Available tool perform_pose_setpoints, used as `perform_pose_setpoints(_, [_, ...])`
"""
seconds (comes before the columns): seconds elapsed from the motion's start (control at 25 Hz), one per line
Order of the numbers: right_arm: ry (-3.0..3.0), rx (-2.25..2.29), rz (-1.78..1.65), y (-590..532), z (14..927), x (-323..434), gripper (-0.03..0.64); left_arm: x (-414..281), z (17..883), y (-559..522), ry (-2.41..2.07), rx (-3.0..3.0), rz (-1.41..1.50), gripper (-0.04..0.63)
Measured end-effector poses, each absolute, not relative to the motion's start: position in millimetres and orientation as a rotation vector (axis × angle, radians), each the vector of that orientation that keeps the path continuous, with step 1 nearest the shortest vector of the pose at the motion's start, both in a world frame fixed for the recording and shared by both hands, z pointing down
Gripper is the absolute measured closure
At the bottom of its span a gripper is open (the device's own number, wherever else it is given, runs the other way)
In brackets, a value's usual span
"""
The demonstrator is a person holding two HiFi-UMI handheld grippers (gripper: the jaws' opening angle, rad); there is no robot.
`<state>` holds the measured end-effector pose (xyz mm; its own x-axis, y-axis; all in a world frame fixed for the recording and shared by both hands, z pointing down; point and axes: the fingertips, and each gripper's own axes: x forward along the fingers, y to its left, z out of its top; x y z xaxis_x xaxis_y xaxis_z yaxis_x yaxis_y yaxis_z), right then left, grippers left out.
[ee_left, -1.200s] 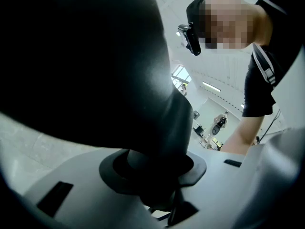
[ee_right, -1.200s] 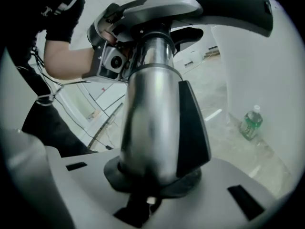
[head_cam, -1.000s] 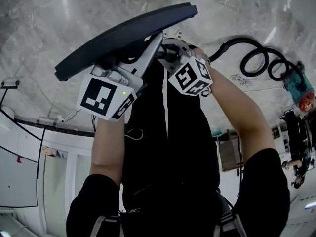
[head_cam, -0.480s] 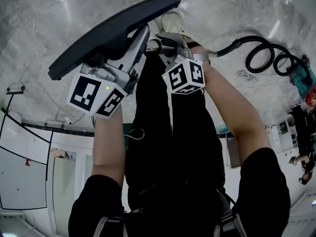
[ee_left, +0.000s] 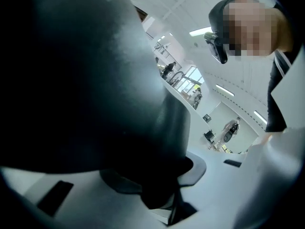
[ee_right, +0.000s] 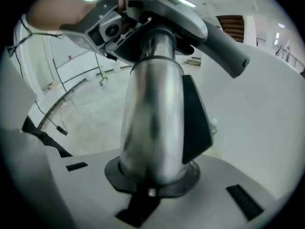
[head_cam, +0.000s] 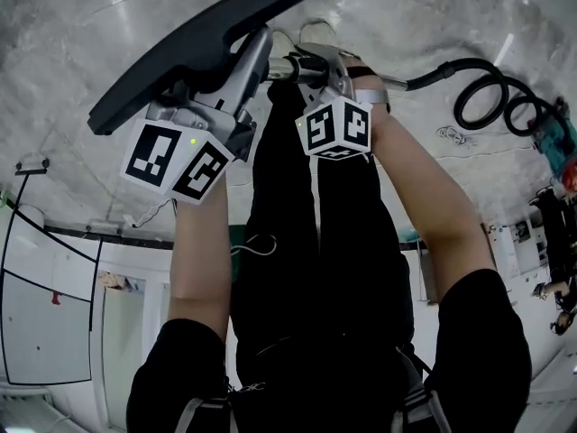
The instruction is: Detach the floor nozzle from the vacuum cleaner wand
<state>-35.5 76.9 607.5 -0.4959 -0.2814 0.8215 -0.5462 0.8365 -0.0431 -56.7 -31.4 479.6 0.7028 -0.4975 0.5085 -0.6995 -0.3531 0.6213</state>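
**Nozzle and wand both in grip; separation not yet confirmed**

The left gripper (head_cam: 236, 70) is clamping on the floor nozzle (head_cam: 194, 48). In the left gripper view the nozzle's dark body is filling the space between the jaws and blocking most of the frame. The right gripper (head_cam: 311, 69) is clamping on the wand (ee_right: 152, 109). Its jaws have just been closing, and the bright metal tube is standing squarely between them, with its black release tab facing right in the right gripper view.

Both grippers are working close together in front of the person's legs, above the marble floor (head_cam: 72, 52), and nothing is resting on a support. The nozzle is sitting tilted above and to the left of the left gripper, its long plate running up to the right. The wand is running from the right gripper straight toward the nozzle neck beside the left gripper. The hose (head_cam: 487, 97) is trailing off to the right and coiling on the floor.

Progress: both parts are secured, which is the preparation for the pull. The joint itself is crowded by the two grippers. It appears to be holding together, though the view there is poor. The release and the pulling apart are judged to be outstanding.
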Motion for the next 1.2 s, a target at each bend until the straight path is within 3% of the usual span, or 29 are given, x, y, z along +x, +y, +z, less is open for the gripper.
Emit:
perform_pose_setpoints(0.2, [-2.248, 0.196, 0.675, 122, 607, -59, 0.546, -66, 495, -17, -0.889, 1.944, 0.312, 0.453])
perform_pose_setpoints(0.36, [-2.089, 0.547, 0.373, 90, 611, -39, 0.551, -70, 486, -20, -0.903, 1.965, 0.236, 0.453])
perform_pose_setpoints(0.56, [-2.213, 0.283, 0.584, 113, 614, -58, 0.551, -75, 495, -19, -0.904, 1.958, 0.25, 0.451])
perform_pose_setpoints(0.76, [-2.038, 0.607, 0.297, 80, 610, -36, 0.554, -81, 491, -28, -0.935, 1.939, 0.229, 0.451])
perform_pose_setpoints(0.96, [-2.208, 0.087, 0.681, 132, 612, -54, 0.555, -78, 502, -15, -0.929, 1.923, 0.259, 0.45])
perform_pose_setpoints(1.12, [-2.086, 0.492, 0.364, 87, 623, -46, 0.557, -92, 500, -29, -0.968, 1.915, 0.222, 0.451])
perform_pose_setpoints(1.2, [-2.091, 0.462, 0.386, 88, 623, -56, 0.557, -102, 502, -33, -0.985, 1.881, 0.217, 0.451])
